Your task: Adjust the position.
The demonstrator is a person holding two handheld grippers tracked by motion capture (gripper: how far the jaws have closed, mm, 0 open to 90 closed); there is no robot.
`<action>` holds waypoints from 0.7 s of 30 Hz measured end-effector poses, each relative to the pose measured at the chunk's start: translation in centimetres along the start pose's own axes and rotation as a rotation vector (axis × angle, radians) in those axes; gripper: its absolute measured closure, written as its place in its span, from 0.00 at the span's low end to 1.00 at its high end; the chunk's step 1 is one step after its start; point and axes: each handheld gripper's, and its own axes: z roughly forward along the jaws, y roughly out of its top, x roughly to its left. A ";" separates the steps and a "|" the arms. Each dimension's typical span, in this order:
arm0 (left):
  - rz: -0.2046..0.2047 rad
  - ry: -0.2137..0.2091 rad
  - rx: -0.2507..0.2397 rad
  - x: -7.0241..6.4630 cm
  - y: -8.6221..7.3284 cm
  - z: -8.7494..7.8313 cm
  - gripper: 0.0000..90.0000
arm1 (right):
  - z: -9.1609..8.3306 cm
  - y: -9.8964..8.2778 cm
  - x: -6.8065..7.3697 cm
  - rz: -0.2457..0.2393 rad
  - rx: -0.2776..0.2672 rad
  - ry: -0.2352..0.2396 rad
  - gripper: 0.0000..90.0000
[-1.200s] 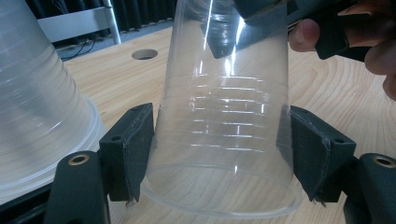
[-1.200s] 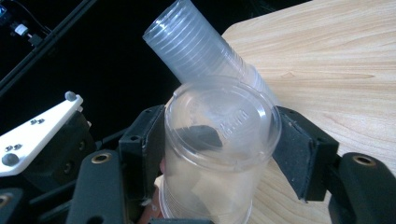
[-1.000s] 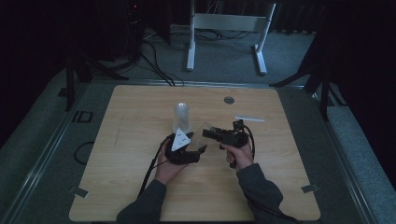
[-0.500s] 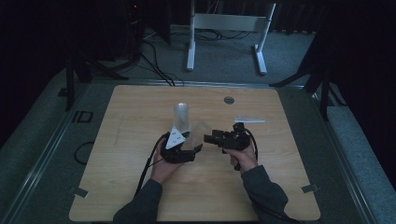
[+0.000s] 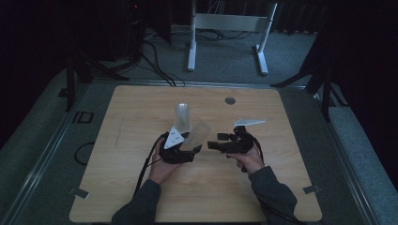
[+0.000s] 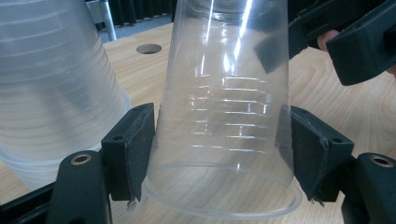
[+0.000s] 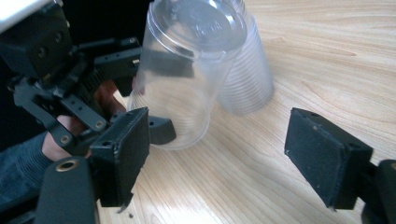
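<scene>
A single clear plastic cup [image 6: 224,116] lies tilted between the pads of my left gripper [image 6: 219,128], which is shut on its lower wall, rim toward the camera. In the high view the left gripper [image 5: 193,146] holds that cup [image 5: 201,134] just in front of an upside-down stack of clear cups [image 5: 183,117]. The stack [image 6: 51,93] stands close to the held cup's left. My right gripper [image 7: 224,140] has just been opening; its jaws stand wide with nothing between them, a short way off the held cup [image 7: 187,79]. It [image 5: 215,145] faces the left gripper.
The wooden table [image 5: 141,197] has a round hole [image 5: 229,100] near its far edge. A white metal frame [image 5: 230,21] and cables [image 5: 159,70] lie on the floor beyond. Bare wood spreads to the left, right and front of the hands.
The right gripper's jaws stand wider apart than before. Both hands have kept nearly still, and the cup stays in the left gripper.
</scene>
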 end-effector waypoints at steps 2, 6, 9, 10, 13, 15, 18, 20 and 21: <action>0.004 -0.005 0.001 0.0 0.1 -0.1 0.33 | 0.0 0.0 0.0 -0.013 0.012 0.000 0.22; 0.014 -0.012 0.003 0.1 0.2 -0.3 0.33 | -0.3 0.3 0.1 -0.047 0.035 -0.019 0.21; 0.020 -0.016 0.009 0.3 0.4 -0.4 0.33 | -0.4 0.4 0.1 -0.050 0.048 -0.016 0.21; 0.021 -0.017 0.009 0.3 0.4 -0.4 0.33 | -0.4 0.5 0.0 -0.058 0.062 -0.022 0.20; 0.025 -0.023 0.010 0.4 0.6 -0.6 0.33 | -0.6 0.5 -0.1 -0.068 0.075 -0.027 0.21; 0.025 -0.030 0.010 0.5 0.7 -0.7 0.33 | -0.7 0.5 -0.2 -0.071 0.078 -0.031 0.21; 0.035 -0.043 0.014 0.5 0.9 -0.7 0.33 | -0.9 0.7 -0.1 -0.090 0.092 -0.045 0.22; 0.038 -0.052 0.013 0.4 1.0 -0.8 0.33 | -1.0 0.7 -0.1 -0.102 0.101 -0.055 0.23; 0.040 -0.054 0.014 0.4 1.1 -0.8 0.33 | -1.1 0.7 0.0 -0.109 0.105 -0.058 0.23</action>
